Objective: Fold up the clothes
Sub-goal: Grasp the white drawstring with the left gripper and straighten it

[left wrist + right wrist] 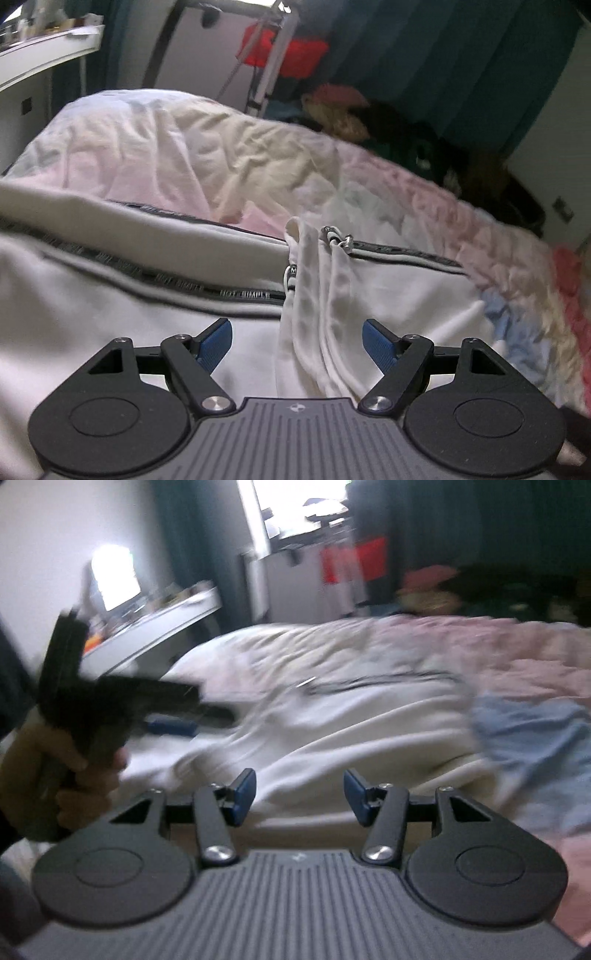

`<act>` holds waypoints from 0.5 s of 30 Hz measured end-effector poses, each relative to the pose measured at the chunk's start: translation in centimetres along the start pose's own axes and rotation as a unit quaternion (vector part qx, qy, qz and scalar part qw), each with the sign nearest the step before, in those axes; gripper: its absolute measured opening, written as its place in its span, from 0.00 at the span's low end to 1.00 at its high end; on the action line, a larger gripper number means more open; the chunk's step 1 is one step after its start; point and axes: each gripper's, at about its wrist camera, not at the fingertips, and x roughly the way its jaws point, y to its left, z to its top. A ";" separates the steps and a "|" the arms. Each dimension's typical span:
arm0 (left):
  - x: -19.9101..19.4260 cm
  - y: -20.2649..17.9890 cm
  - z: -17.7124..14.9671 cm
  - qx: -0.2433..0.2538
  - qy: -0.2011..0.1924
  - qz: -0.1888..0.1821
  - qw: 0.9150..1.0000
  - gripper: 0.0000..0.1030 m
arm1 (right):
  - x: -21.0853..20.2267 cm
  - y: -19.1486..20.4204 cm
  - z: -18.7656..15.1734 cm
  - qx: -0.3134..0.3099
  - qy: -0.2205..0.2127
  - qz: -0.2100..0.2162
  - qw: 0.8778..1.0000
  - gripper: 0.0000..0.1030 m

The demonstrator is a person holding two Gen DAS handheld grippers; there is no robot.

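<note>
A white garment (110,314) with black side stripes (243,294) lettered "NOT SIMPLE" lies spread on the bed. A bunched white fold with drawstrings (332,295) runs from the metal cord tips (338,236) down between the blue pads of my left gripper (297,339). That gripper is open, its pads apart from the cloth. In the blurred right wrist view, my right gripper (299,794) hangs open over the white garment (332,720) with nothing between its fingers. A hand (74,775) holds the left gripper (177,720) at the left, low over the cloth.
The bed carries a crumpled pastel quilt (424,206) with a blue patch (535,731). Piled dark clothes and soft things (406,129) lie at its far side. A white desk (166,624) stands at the left, a rack with red cloth (284,51) and dark green curtains behind.
</note>
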 end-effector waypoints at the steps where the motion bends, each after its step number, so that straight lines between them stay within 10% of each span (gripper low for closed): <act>1: 1.2 0.0 0.5 0.006 0.017 -0.004 1.000 0.74 | -0.2 -0.8 0.2 0.011 -0.005 -0.017 1.000 0.53; 8: 6.8 0.0 2.9 0.018 0.037 -0.034 0.999 0.72 | 3.5 -6.3 0.8 0.040 -0.014 -0.089 0.995 0.53; 15: 8.0 0.2 3.8 0.022 0.043 -0.083 0.995 0.33 | 5.4 -5.8 -0.3 0.004 -0.006 -0.109 0.994 0.58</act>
